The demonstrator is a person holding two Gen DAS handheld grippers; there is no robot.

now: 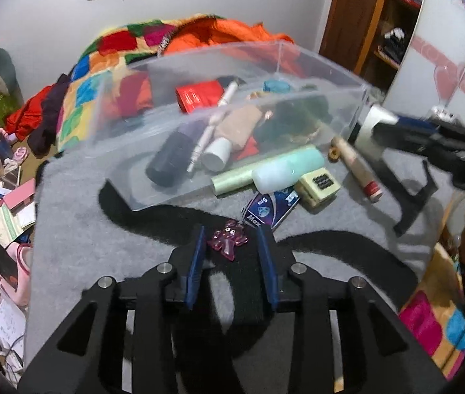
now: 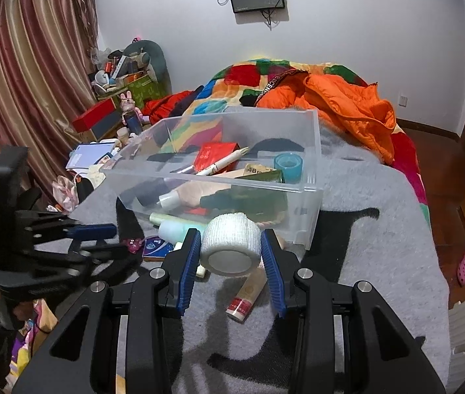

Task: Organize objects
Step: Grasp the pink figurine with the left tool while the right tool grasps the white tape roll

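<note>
A clear plastic bin [image 1: 324, 75] [image 2: 311, 151] sits on a grey blanket and holds several cosmetics and small items. My left gripper [image 1: 234, 233] is open, its blue pads either side of a pink translucent charm [image 1: 229, 241] lying on the blanket; the charm also shows in the right wrist view [image 2: 134, 244]. My right gripper [image 2: 231, 241] is shut on a white gauze roll [image 2: 231, 243], held just above the blanket near the bin's front wall. The right gripper shows in the left wrist view [image 1: 387, 128] beside the bin's right end, with the roll [image 1: 372, 120] in it.
Loose beside the bin lie a mint bottle [image 1: 285, 169], a pale green tube [image 1: 232, 179], a small cream box [image 1: 319, 187], a blue packet [image 1: 270, 205] and a beige tube [image 1: 360, 167] [image 2: 249, 290]. An orange jacket [image 2: 347, 105] and patchwork quilt [image 2: 249, 72] lie behind.
</note>
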